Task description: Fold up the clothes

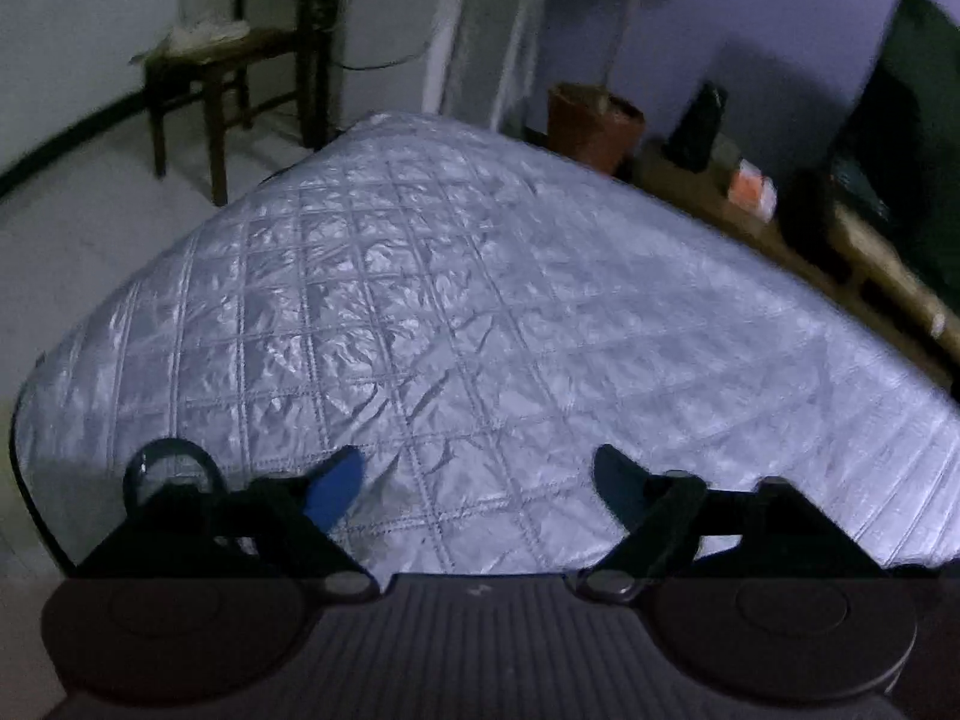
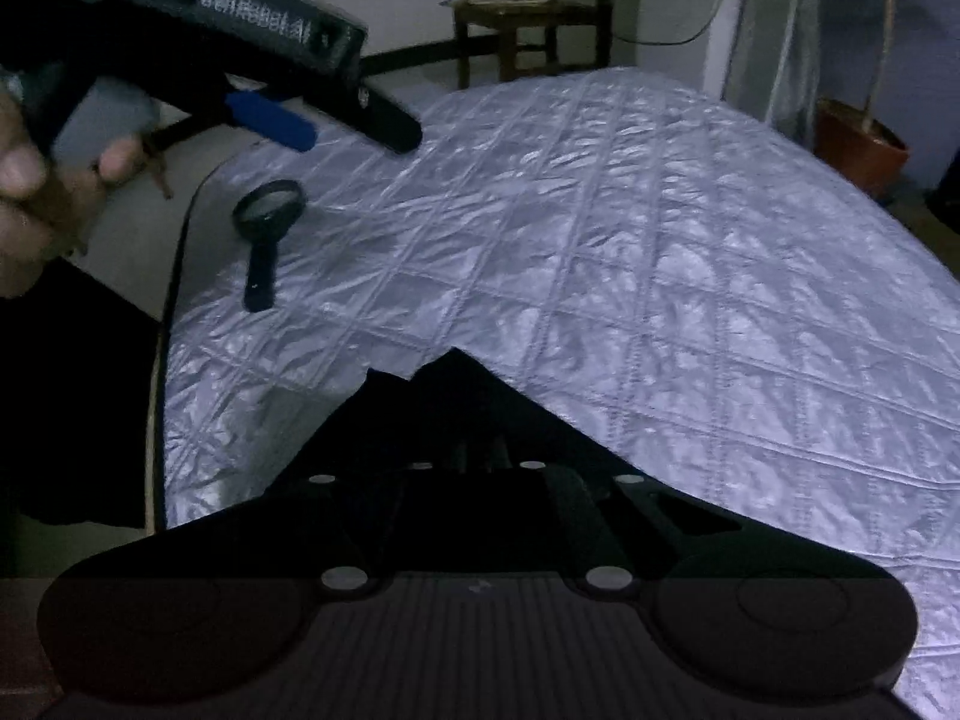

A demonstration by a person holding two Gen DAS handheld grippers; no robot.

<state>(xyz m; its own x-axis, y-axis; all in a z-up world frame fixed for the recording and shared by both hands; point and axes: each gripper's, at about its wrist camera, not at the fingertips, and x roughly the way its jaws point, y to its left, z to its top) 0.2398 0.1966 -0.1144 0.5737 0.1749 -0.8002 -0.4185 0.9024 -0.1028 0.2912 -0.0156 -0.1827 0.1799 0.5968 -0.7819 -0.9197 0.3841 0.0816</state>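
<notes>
Over the quilted table cover our left gripper hangs spread and empty; our right gripper seems pressed onto dark cloth at the near edge, though dimness hides it. We fear that cloth slipping, or snagging the magnifying glass far left.

The left gripper was black, with two short fingers tipped in blue pads, one bright blue, the other darker in shadow. Each finger hung on a flat black link arm pinned by a round silvery screw. Behind them sat a dark ribbed housing flanked by two round black discs.

The right gripper had the same black frame, ribbed housing and paired discs, with pale round screw heads dotted across its links; its fingers merged into one dark wedge.

Seen from the right wrist view, the left gripper's body carried white lettering along its black side, partly blurred. A hand wrapped its grey grip.
</notes>
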